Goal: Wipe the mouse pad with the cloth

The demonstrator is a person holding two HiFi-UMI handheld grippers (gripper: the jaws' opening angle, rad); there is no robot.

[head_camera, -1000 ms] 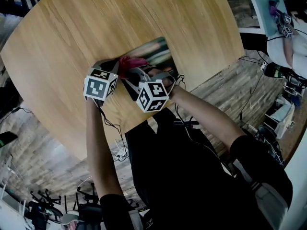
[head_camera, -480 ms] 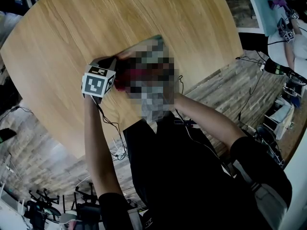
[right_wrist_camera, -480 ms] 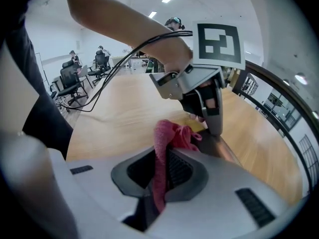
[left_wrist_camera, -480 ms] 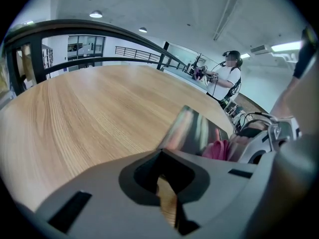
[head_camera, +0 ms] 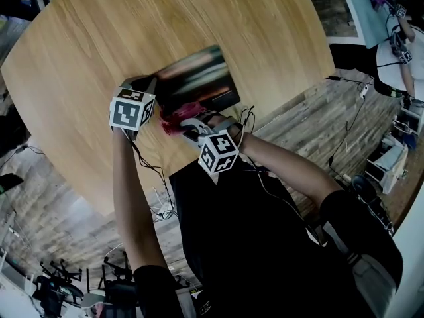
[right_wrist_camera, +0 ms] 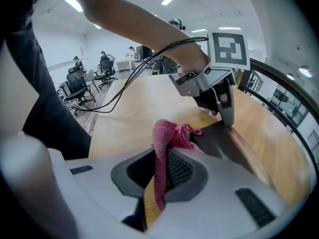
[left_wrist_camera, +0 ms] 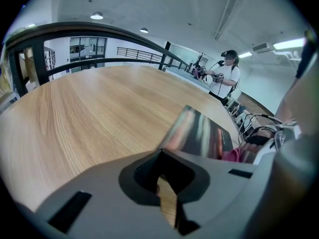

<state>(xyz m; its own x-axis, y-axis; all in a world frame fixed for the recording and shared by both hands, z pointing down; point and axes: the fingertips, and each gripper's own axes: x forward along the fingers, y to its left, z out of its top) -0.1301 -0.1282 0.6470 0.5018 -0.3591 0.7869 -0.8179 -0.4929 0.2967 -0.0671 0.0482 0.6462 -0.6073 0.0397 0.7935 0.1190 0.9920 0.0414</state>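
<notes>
On the round wooden table (head_camera: 99,58), a dark mouse pad (head_camera: 199,75) lies close to the person's side. The right tool (right_wrist_camera: 158,156) is clamped on a pink cloth (right_wrist_camera: 169,133), which rests at the pad's near edge. The left tool (head_camera: 151,85), jaws together, has its tips at the pad's left corner.

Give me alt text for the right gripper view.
The right gripper has its jaws shut on a pink cloth, at the near edge of a dark mouse pad on a wooden table. Ahead, the left gripper stands at the pad's edge.
</notes>
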